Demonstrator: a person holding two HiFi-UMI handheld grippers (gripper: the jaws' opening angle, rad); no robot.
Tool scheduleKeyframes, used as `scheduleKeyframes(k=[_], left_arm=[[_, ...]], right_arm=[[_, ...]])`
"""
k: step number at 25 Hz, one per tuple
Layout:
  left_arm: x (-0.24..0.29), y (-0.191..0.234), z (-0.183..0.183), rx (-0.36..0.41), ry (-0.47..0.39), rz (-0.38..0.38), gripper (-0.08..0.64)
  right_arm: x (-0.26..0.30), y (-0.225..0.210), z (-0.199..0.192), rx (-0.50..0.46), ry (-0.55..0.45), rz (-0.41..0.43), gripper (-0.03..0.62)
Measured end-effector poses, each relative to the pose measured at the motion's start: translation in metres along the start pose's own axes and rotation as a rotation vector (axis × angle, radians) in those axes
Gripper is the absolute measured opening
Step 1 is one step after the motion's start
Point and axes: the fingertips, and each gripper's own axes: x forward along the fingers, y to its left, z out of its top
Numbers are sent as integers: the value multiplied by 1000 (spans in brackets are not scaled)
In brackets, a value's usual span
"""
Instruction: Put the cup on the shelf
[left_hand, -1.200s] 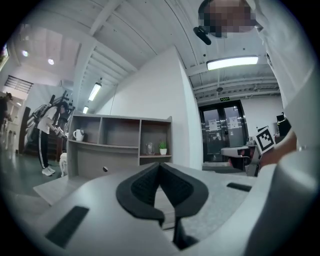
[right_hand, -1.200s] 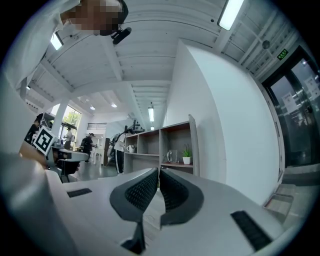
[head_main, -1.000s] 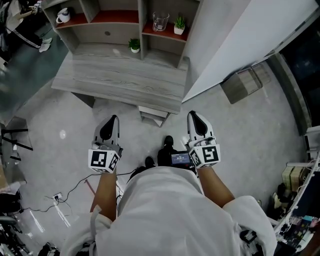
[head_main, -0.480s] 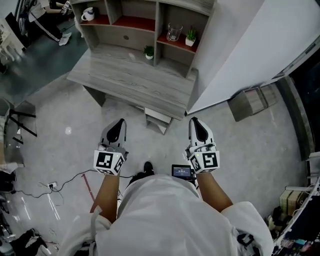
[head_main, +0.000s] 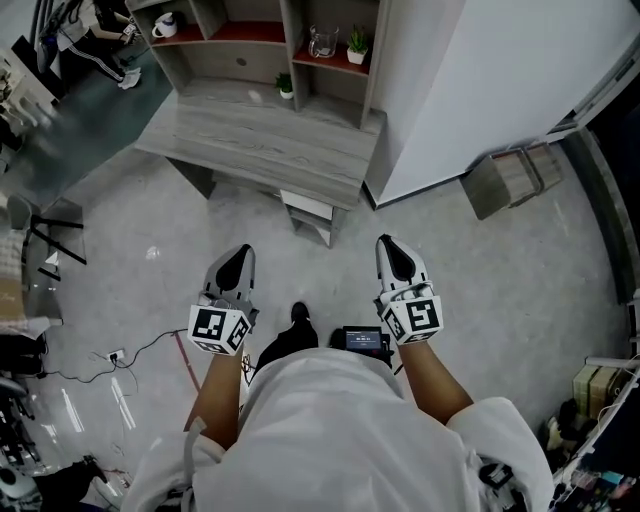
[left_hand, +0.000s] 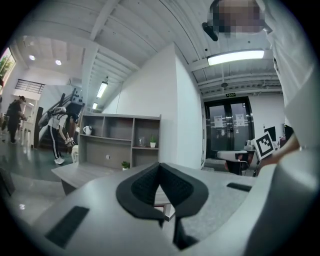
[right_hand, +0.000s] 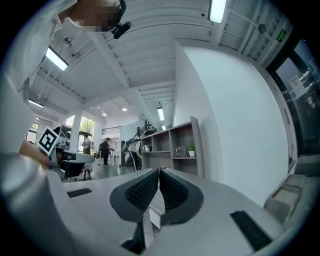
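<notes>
L claw (head_main: 239, 252) is pinched fully closed, pads meeting, nothing btwn them. R claw (head_main: 388, 243) is the same: closed tight, empty. Both are held low over the floor (head_main: 480, 270), side by side but apart, tips pointing fwd at the furniture.

Well ahead of both claws stands the grey worktop (head_main: 270, 140), w/ the shelf (head_main: 293, 30) unit at its far edge. The glass cup (head_main: 322, 42) sits upright in a shelf compartment far ahead, roughly btwn the lines of the two claws, a bit nearer R claw's side. A small potted plant (head_main: 357, 42) is just beside it, on the side toward R claw. A white mug (head_main: 164, 25) sits in another compartment, far ahead and off to L claw's outer side. A 2nd small plant (head_main: 286, 85) is on the worktop in front of the shelf, ahead of L claw.

A white wall (head_main: 470, 90) runs ahead of R claw. Behind the claws, btwn them, a small screen (head_main: 362, 340) sits at the person's waist.
</notes>
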Motion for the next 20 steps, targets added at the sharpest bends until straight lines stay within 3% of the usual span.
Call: scheduleKeyframes(k=[5,11,20], left_arm=[[-15,-14,1,45,15,9,8],[-18,-17,-1,17,-10,-19,8],[-29,5,5,43,-29,-73,8]], right_arm=[[-21,3,-11,30,-7,10,35],[-38,15,-25,34,26,-11,35],[-22,43,7,19,-18,-69,35]])
